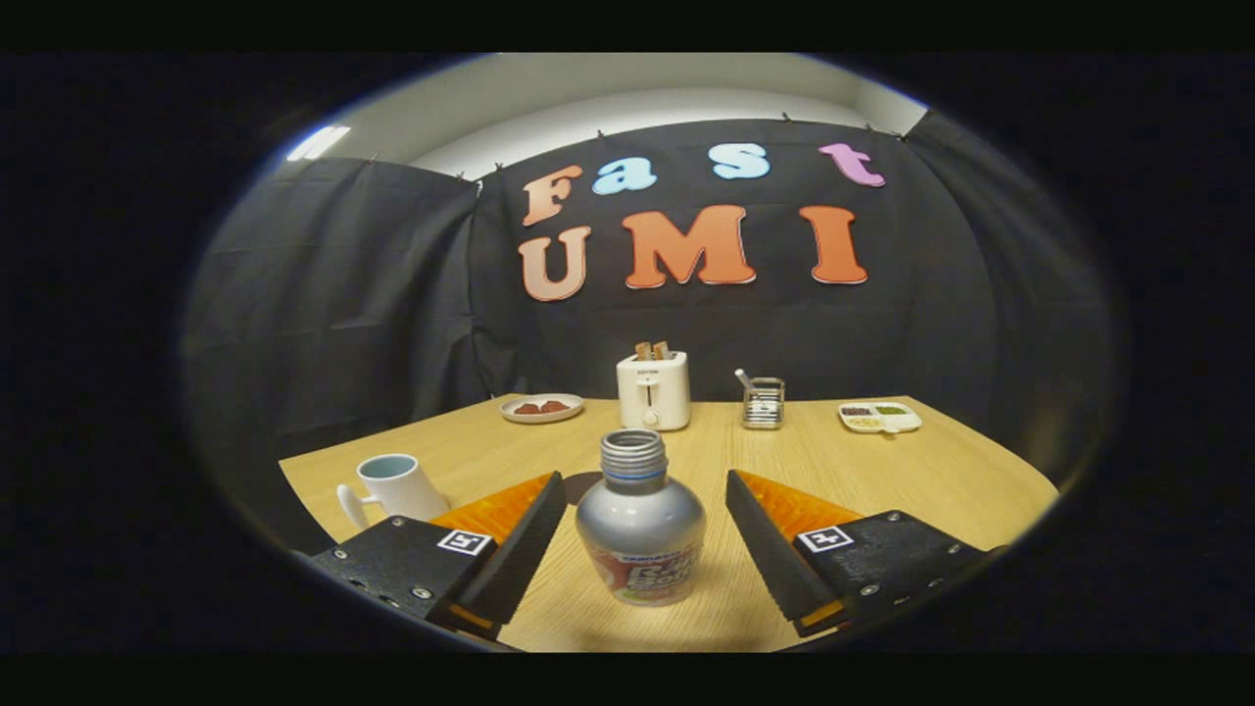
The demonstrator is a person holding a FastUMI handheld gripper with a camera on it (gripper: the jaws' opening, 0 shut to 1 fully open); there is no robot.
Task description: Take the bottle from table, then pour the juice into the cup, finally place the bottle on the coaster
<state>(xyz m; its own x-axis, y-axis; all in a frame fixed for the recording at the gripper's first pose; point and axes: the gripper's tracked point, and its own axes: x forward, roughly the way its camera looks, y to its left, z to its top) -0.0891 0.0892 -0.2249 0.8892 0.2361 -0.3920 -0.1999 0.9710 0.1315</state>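
A silver bottle (639,529) with an uncapped threaded neck stands upright on the wooden table (931,471), between the two fingers. My gripper (645,490) is open, with a gap on each side of the bottle, and neither finger touches it. A white cup (394,486) with a handle stands just beyond the left finger. A dark round thing, perhaps the coaster (585,485), peeks out behind the bottle next to the left fingertip.
At the back of the table stand a white toaster (653,390) with toast in it, a small plate (541,407) with reddish pieces, a wire holder (763,402) and a divided dish (879,417).
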